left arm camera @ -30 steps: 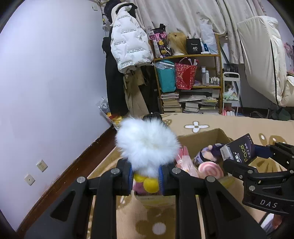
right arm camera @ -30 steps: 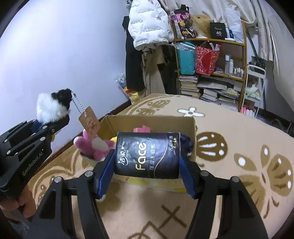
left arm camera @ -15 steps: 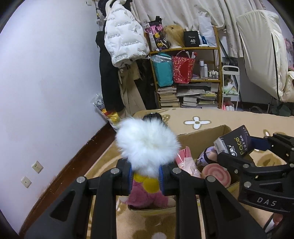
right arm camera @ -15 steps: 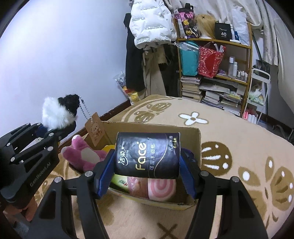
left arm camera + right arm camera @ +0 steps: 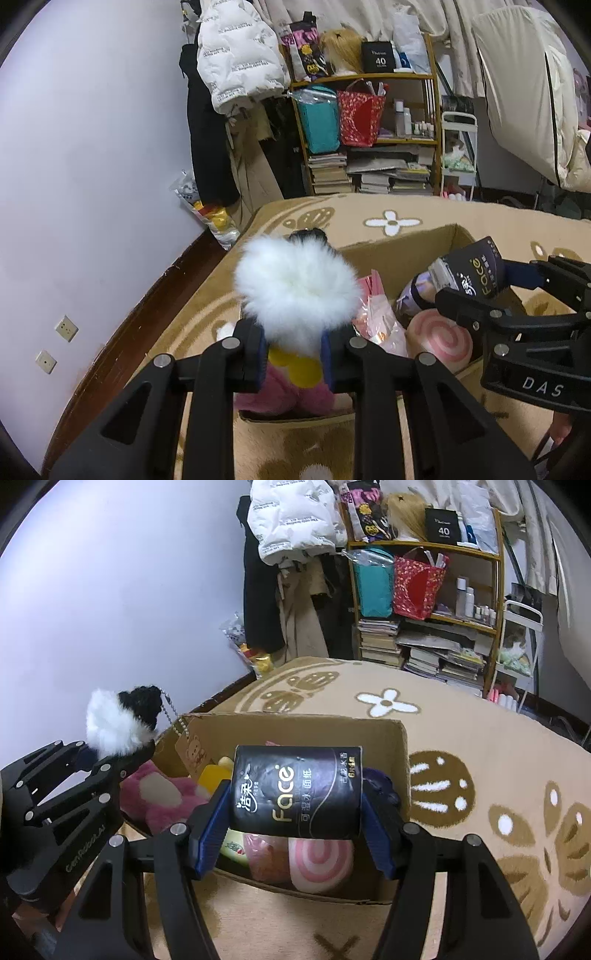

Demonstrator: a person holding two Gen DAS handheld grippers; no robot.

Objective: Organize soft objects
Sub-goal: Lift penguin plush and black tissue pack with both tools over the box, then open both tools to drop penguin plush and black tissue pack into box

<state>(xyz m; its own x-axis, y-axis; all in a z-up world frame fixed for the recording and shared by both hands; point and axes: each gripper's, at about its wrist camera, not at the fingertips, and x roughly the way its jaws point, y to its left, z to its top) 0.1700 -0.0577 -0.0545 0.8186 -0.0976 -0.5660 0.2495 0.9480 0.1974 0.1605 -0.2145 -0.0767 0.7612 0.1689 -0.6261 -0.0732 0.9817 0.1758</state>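
The left claw (image 5: 293, 345) grips a fluffy white-and-black plush keychain (image 5: 295, 286), holding it above the near-left corner of an open cardboard box (image 5: 400, 760). The right claw (image 5: 295, 825) clamps a black tissue pack (image 5: 297, 792) between its blue pads, above the box's middle. Inside the box lie a pink plush toy (image 5: 162, 797), a pink swirl cushion (image 5: 319, 860) and a pink plastic bag (image 5: 376, 317). The box sits on a tan patterned carpet (image 5: 480, 738).

Both wrist views look down, close, sharing the cardboard box (image 5: 402, 247).
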